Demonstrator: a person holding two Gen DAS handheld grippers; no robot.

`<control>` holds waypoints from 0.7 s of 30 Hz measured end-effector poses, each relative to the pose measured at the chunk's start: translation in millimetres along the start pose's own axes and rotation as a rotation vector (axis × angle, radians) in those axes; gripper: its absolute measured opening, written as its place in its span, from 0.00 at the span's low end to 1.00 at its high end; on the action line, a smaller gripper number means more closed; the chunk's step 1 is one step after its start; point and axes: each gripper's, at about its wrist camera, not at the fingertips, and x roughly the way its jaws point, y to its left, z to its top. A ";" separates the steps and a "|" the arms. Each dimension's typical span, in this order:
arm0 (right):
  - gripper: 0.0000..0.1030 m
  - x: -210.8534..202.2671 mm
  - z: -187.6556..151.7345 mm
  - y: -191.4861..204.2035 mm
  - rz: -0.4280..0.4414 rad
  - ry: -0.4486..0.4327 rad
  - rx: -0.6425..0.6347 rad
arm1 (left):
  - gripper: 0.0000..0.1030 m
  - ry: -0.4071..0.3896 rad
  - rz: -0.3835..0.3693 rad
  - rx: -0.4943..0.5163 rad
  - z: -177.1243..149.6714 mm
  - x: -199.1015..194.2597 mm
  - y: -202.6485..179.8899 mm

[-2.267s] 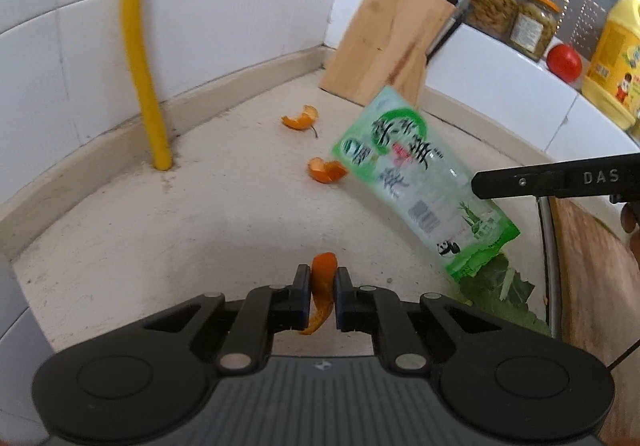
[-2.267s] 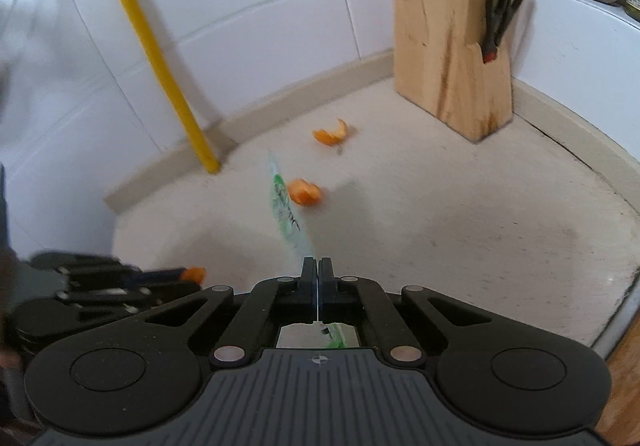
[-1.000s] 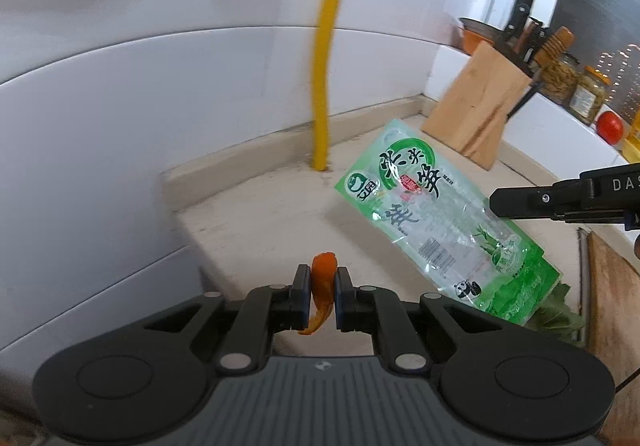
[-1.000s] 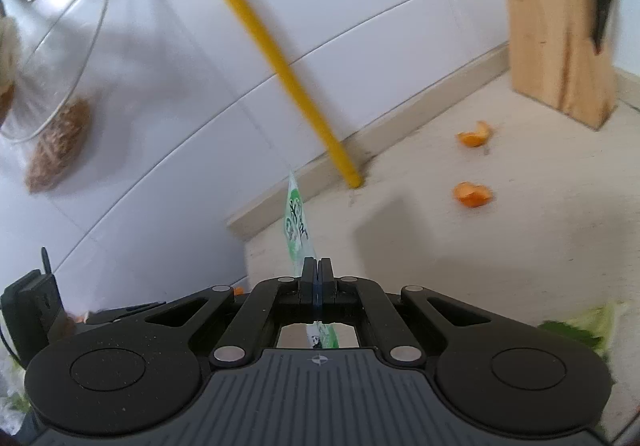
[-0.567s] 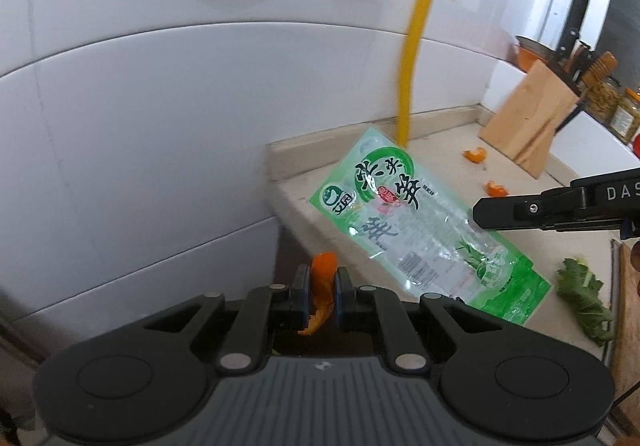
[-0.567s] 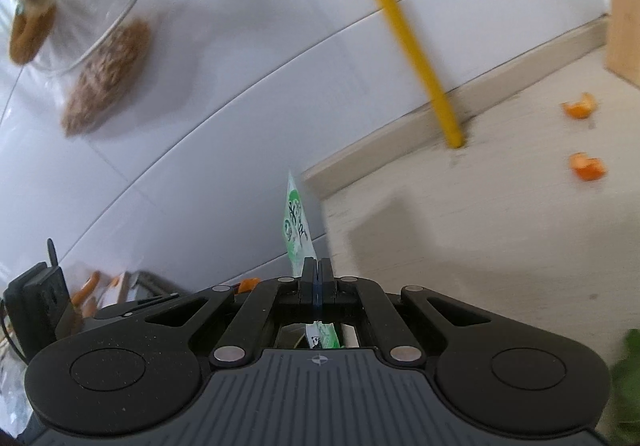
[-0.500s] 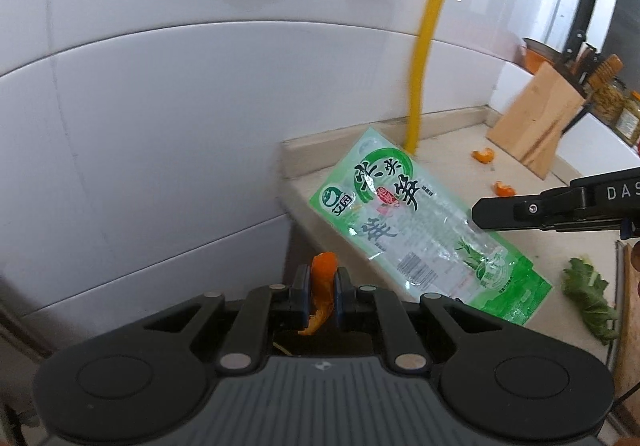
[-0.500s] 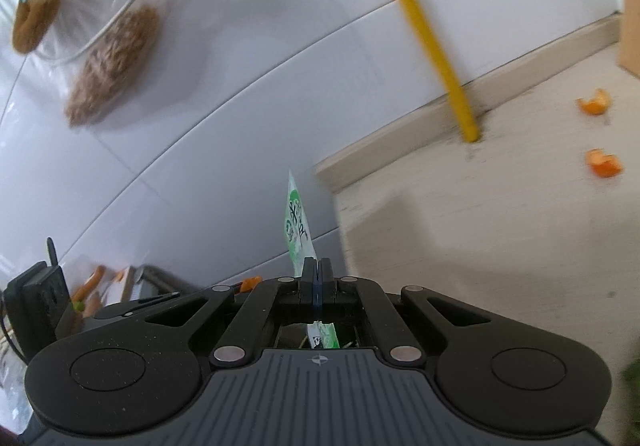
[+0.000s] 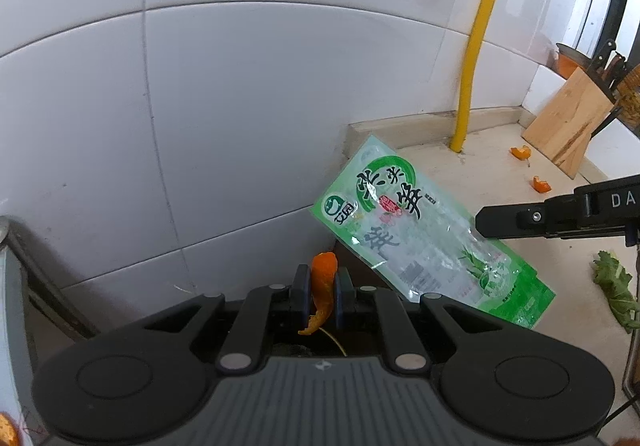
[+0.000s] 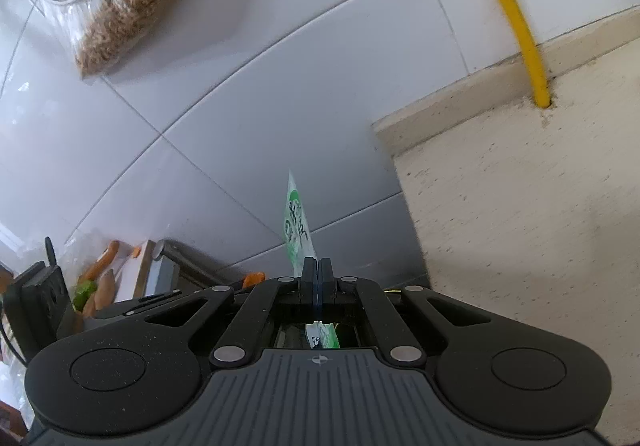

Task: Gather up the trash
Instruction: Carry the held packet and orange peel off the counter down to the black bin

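Each view sits just behind its own claw, looking forward and downward along the two fingers, so the black claw body fills the lower third of both.

The left wrist view faces the white tiled wall, with the tabletop end at its right and the knife block far off at the edge.

The right wrist view looks at the same wall from lower and closer (the tile lines run steeply slanted).

Both share the wall, the yellow pipe, the tabletop's end, and the green packet, broadside in one, edge-on in the other.
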 end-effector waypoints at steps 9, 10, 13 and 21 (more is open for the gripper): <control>0.01 21.3 -12.2 11.9 -0.028 0.021 0.022 | 0.07 0.041 0.019 0.018 -8.3 11.7 18.0; 0.01 23.3 -13.0 12.8 -0.031 0.023 0.024 | 0.07 0.049 0.023 0.018 -10.1 12.1 21.9; 0.01 32.7 -17.0 15.7 -0.044 0.033 0.032 | 0.07 0.075 0.027 0.020 -14.4 20.3 27.6; 0.01 60.0 -29.0 10.2 -0.080 0.059 0.082 | 0.07 0.155 0.025 0.033 -22.9 47.3 33.3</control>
